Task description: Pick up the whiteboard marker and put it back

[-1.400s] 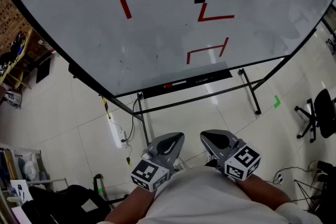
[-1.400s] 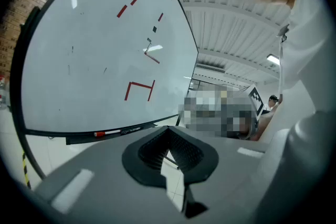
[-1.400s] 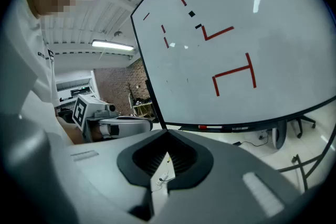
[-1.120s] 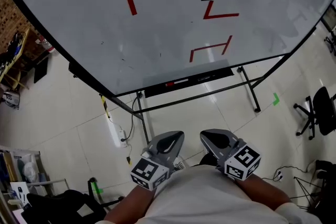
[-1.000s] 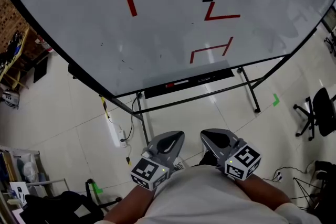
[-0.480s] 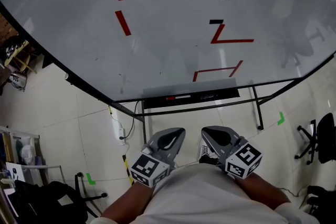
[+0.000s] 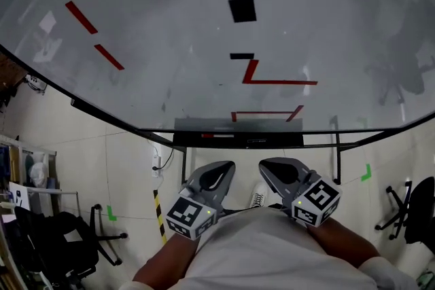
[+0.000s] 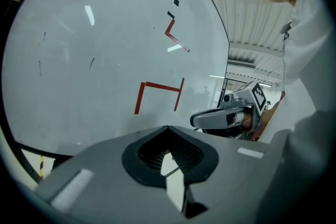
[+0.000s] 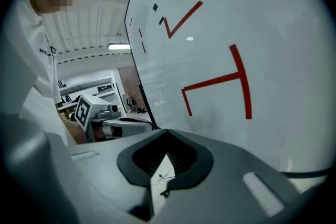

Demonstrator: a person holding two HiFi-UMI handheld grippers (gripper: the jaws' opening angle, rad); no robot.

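Left claw and right claw: both closed on nothing, held near the torso. Whiteboard marker: lying in the tray, well apart. Advised: open one claw early and meet the barrel squarely, mid-length.

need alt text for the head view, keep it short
Looking steeply down, a person holds the left gripper and right gripper close to their body, both shut and empty. Ahead stands a whiteboard with red lines and black squares; a marker with a red end lies in its tray, untouched.
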